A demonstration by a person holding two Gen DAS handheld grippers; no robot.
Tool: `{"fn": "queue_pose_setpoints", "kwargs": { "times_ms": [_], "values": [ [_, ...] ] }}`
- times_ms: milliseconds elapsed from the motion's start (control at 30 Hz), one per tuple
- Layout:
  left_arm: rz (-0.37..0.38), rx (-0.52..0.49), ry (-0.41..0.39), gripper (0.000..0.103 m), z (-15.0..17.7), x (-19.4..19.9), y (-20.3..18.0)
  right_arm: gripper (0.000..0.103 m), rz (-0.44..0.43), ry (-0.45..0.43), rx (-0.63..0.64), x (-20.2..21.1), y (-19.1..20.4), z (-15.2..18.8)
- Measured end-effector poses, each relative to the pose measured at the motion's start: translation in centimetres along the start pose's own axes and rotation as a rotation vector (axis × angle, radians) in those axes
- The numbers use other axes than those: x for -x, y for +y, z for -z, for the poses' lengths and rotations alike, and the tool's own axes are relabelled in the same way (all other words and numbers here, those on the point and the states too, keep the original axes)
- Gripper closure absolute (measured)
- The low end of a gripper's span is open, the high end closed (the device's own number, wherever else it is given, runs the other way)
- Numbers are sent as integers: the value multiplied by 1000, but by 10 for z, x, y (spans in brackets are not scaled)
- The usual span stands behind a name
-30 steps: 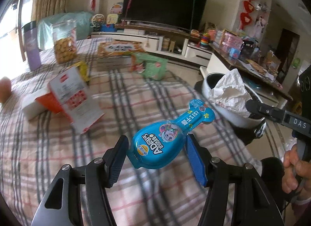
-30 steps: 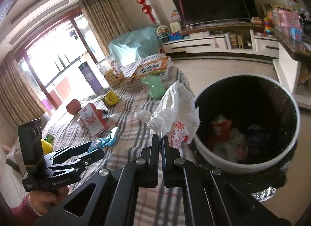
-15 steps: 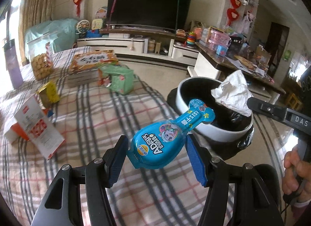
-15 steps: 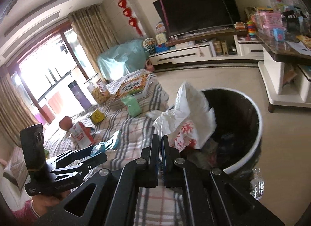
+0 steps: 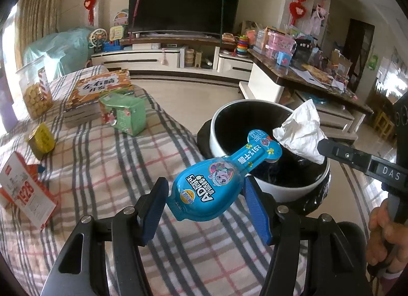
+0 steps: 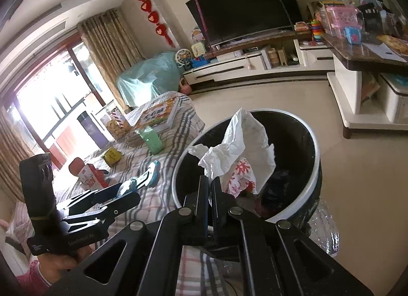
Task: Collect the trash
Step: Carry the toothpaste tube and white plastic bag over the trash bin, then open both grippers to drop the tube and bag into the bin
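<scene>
Over at nine o'clock on the plaid tablecloth [image 5: 102, 168] there's a red-and-white carton [image 5: 25, 199] lying flat, a small yellow box [image 5: 42, 140] just beyond it, and a jar of biscuits [image 5: 34, 92] at ten o'clock. A green packet [image 5: 125, 115] sits against the orange picture-book box [image 5: 99, 92] toward eleven.

Centre now: the left gripper [image 5: 204, 209] is clamped on a blue snack wrapper [image 5: 216, 181], blue pads [image 5: 153, 211] pressing its round end from both sides. The wrapper's narrow neck angles up toward one o'clock, its tip reaching over the near rim of the trash bin [image 5: 280, 189]. The gripper itself is above the table's edge, just beside the bin.

To the right, the right gripper [image 6: 210, 194] has its jaws pinched tight on a crumpled white paper bag [image 6: 242, 148] with red print. That bag hangs right over the bin's mouth [image 6: 313, 168], clear of the black liner, with other rubbish dimly visible down inside. From the left camera the same white paper [image 5: 301, 132] shows at two o'clock, held above the far side of the rim.

Behind everything at twelve o'clock, a dark television [image 5: 183, 8] on a white low cabinet [image 5: 142, 59].
</scene>
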State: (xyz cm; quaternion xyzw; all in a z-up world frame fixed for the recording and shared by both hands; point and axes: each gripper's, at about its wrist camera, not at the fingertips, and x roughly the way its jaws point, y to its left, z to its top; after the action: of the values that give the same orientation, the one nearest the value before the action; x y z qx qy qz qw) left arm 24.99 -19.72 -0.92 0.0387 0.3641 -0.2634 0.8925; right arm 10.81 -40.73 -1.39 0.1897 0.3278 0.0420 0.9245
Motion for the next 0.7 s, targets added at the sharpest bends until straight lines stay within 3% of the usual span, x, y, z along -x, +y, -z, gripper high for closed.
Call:
{"fn": "queue_pose_setpoints", "kwargs": {
  "times_ms": [700],
  "values": [
    [6, -62, 18, 43, -28, -35, -34, 101, 14, 14, -35, -9, -27, -11]
  ]
}}
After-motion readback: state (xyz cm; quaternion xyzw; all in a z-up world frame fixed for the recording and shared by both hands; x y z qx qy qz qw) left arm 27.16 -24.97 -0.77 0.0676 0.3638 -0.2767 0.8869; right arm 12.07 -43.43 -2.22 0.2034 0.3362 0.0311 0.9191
